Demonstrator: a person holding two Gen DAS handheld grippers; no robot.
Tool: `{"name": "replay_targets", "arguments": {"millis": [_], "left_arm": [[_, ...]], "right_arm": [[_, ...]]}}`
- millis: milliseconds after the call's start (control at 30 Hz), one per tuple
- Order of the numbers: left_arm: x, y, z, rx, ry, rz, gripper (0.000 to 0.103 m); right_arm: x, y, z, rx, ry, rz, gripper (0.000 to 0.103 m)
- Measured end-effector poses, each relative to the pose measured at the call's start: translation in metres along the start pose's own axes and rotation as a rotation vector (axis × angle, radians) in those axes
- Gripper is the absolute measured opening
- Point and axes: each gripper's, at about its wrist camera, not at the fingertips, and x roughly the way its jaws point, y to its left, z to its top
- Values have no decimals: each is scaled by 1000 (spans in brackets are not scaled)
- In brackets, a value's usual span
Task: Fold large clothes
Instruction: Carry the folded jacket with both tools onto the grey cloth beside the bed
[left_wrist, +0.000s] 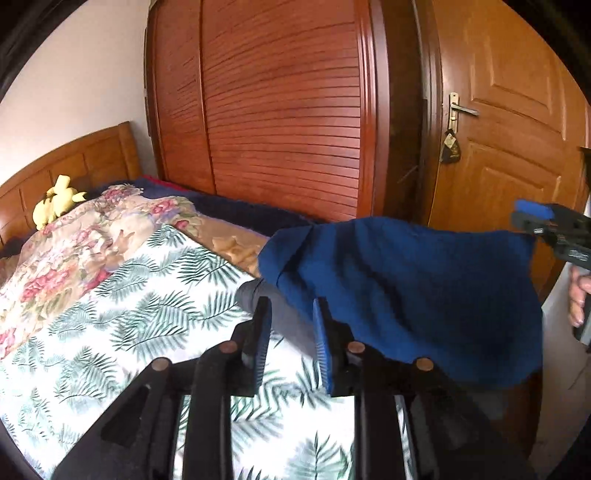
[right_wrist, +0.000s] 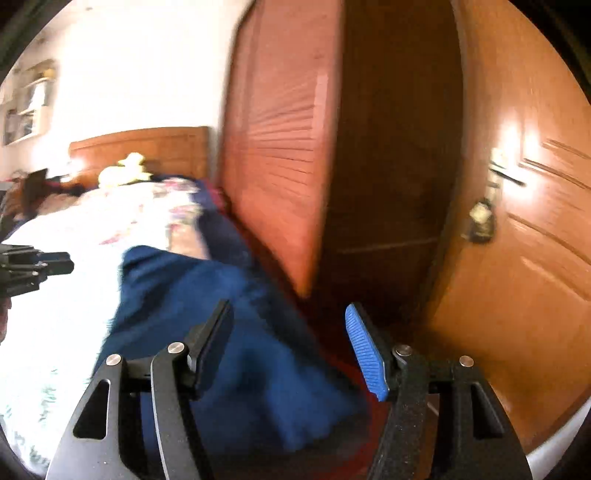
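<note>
A dark blue garment (left_wrist: 406, 291) hangs off the bed's right edge; its upper right corner reaches the right gripper (left_wrist: 537, 221) in the left wrist view. A grey garment (left_wrist: 284, 314) lies partly under it on the bed. My left gripper (left_wrist: 291, 328) has its jaws open over the grey cloth, holding nothing. In the blurred right wrist view my right gripper (right_wrist: 291, 343) has its jaws wide apart above the blue garment (right_wrist: 229, 332), with no cloth between them. The left gripper (right_wrist: 55, 264) shows at the left edge.
The bed has a palm-leaf sheet (left_wrist: 129, 314), a floral quilt (left_wrist: 92, 236), a yellow plush toy (left_wrist: 59, 199) and a wooden headboard (left_wrist: 74, 158). A louvred wooden wardrobe (left_wrist: 280, 110) stands behind the bed. A wooden door (left_wrist: 509, 110) with a handle is on the right.
</note>
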Motion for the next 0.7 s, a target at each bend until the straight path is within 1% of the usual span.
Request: {"name": "replay_targets", "arguments": {"millis": [33, 100, 167, 200, 300, 367, 400, 500, 633, 700], "left_arm": [[-11, 2, -4, 5, -9, 8, 22], [-33, 5, -10, 12, -29, 12, 23], [-55, 8, -18, 11, -51, 23, 25], [-66, 10, -21, 11, -58, 24, 26], [-91, 17, -29, 6, -74, 23, 29], [-111, 21, -35, 2, -95, 27, 33], [-118, 24, -38, -3, -102, 28, 33], [-138, 30, -47, -9, -118, 43, 35], [-161, 38, -57, -14, -129, 62, 36], [-174, 43, -61, -22, -132, 92, 36]], "right_arm": [[6, 7, 1, -2, 17, 36, 64], [17, 14, -3, 12, 49, 65, 64], [31, 23, -12, 40, 100, 88, 64], [38, 24, -14, 53, 118, 86, 64], [53, 19, -29, 75, 171, 18, 65], [70, 15, -45, 91, 258, 21, 65], [75, 16, -51, 81, 284, 14, 65], [70, 13, -55, 89, 274, 2, 65], [57, 20, -44, 95, 255, -39, 64], [42, 27, -37, 90, 224, -59, 65]]}}
